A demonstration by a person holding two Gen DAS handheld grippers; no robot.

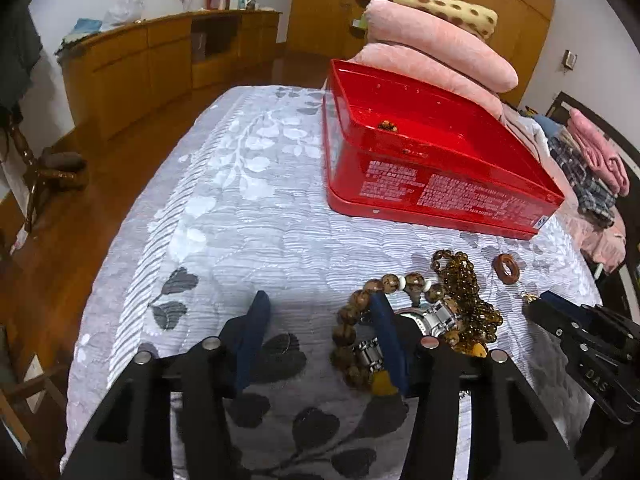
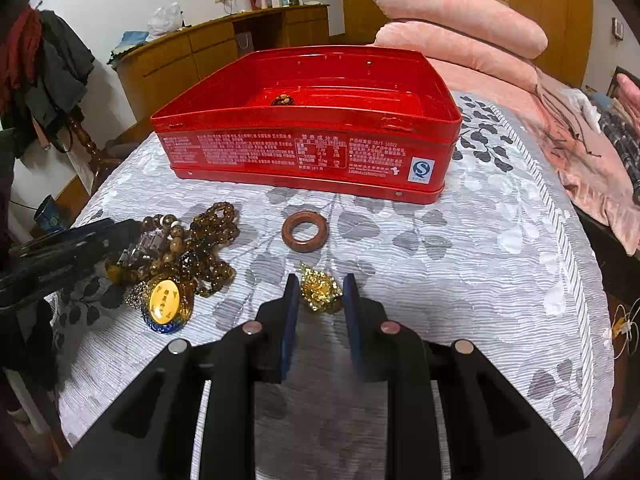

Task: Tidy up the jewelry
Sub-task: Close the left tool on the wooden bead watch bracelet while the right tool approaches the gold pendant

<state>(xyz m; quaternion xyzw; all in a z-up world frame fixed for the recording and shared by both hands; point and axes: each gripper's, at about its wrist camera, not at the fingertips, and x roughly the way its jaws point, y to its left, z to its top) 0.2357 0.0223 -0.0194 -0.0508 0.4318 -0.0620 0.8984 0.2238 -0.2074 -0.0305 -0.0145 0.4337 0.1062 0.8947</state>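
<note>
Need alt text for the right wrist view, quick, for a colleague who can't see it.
The right claw is closed on a gold ornament on the grey leaf-patterned bedspread. Ahead lie a brown ring and an open red tin; a bead pile sits left.

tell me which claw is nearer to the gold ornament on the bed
Right. The right claw has the gold ornament between its two fingers, pads against its sides. The left claw is off to the ornament's left, at the bead pile.

Both wrist views close, angled down over bed, sharing red tin (image 1: 432, 184) (image 2: 308, 148)
</note>
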